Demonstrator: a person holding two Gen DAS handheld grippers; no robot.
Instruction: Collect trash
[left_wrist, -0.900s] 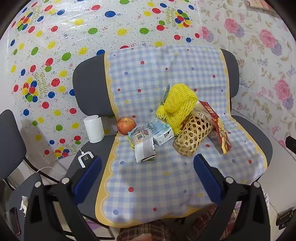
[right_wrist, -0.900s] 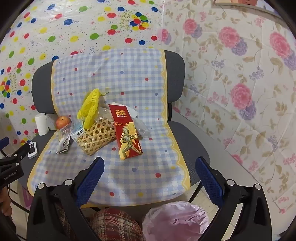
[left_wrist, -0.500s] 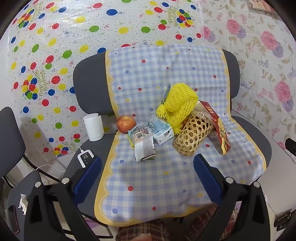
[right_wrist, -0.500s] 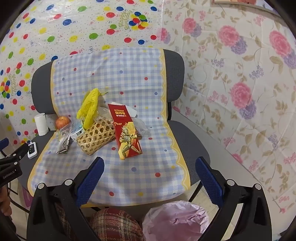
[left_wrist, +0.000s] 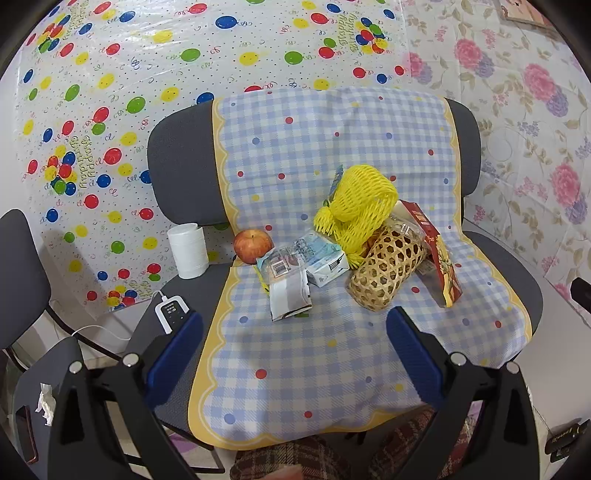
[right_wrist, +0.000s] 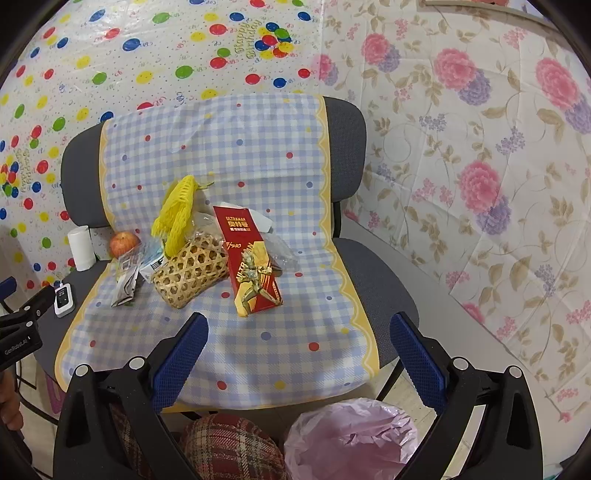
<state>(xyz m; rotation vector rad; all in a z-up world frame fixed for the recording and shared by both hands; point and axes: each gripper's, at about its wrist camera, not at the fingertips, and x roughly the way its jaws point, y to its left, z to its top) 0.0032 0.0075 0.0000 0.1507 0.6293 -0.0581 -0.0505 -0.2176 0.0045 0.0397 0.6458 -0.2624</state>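
Note:
On the checked cloth (left_wrist: 295, 354) over the chair seat lie a yellow foam net (left_wrist: 356, 206), a tipped woven basket (left_wrist: 386, 271), a red Ultraman box (right_wrist: 251, 258), a small carton (left_wrist: 325, 260), a crumpled wrapper (left_wrist: 288, 291) and an apple (left_wrist: 253, 245). A bin lined with a pink bag (right_wrist: 351, 435) stands below the seat's front edge in the right wrist view. My left gripper (left_wrist: 293, 350) is open and empty in front of the wrapper. My right gripper (right_wrist: 299, 354) is open and empty in front of the red box.
A white paper roll (left_wrist: 187, 251) and a white remote with a cable (left_wrist: 171, 310) sit on the bare seat at the left. A second chair (left_wrist: 22, 280) stands at the far left. Papered walls close the back and right.
Both views have shifted very slightly. No object has moved, and both grippers stay open.

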